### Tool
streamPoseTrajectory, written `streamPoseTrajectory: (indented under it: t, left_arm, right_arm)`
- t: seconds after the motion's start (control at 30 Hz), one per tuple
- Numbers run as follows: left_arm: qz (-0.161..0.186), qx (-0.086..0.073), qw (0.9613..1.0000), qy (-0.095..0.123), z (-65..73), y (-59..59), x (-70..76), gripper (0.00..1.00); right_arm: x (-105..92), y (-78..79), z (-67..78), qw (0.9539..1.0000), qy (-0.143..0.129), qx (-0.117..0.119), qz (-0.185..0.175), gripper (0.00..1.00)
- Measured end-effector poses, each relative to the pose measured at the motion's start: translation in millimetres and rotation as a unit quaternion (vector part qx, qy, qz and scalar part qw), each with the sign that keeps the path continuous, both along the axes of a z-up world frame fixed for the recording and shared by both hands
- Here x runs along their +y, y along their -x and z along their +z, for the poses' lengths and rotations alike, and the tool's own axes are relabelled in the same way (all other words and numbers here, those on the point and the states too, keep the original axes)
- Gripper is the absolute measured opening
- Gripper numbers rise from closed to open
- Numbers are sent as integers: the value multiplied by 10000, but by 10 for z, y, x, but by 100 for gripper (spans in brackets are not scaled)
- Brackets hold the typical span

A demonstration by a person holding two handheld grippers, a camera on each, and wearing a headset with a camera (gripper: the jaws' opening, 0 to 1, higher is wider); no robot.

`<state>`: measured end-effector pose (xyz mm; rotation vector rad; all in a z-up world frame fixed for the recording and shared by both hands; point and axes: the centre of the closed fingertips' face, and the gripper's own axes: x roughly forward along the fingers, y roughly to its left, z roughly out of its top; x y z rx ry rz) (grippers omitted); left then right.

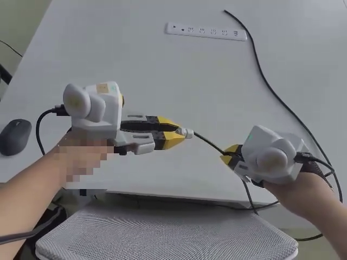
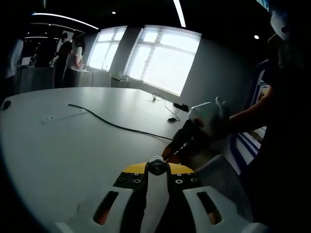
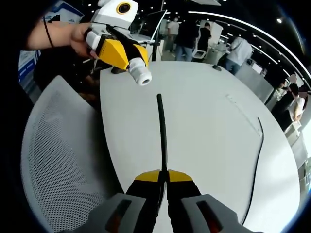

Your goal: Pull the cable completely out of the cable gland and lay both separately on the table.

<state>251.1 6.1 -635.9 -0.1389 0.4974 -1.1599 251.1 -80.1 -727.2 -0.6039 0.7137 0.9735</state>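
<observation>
My left gripper (image 1: 176,132) is shut on a small white cable gland (image 1: 186,132), held out above the table's front edge. From the left gripper view the gland (image 2: 157,166) sits pinched between the yellow jaw tips. My right gripper (image 1: 227,154) is shut on a thin black cable (image 1: 209,142). In the right gripper view the cable (image 3: 162,136) rises from between the jaws, and its free end stops just short of the gland (image 3: 141,73), apart from it. Behind the right gripper the cable's rest hangs down.
On the white table (image 1: 162,81) lie a white power strip (image 1: 206,31) at the back, a long black cord (image 1: 271,89) on the right and a dark mouse (image 1: 14,135) at the left. A grey mesh chair (image 1: 162,235) stands below the grippers.
</observation>
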Motion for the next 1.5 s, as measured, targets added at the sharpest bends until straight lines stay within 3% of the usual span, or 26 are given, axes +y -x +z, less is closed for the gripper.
streamPoseTrajectory:
  t: [0.3,0.57,0.77,1.07,1.5]
  left_arm:
    - [-35,16,10000,1,-19,-7,-8,15]
    - [-27,44,10000,-4,-94,-27,36,15]
    - [29,38,10000,-10,-163,-37,98,15]
    - [116,116,9999,-2,-330,-18,261,15]
    - [184,167,9997,81,-521,44,604,15]
  right_arm:
    - [39,-18,34,10000,15,-19,30,0]
    - [39,-157,97,9999,44,-40,-86,0]
    - [112,-275,166,9999,139,-95,23,0]
    - [403,-555,312,9996,123,-229,107,0]
    - [910,-816,363,9983,413,-261,324,0]
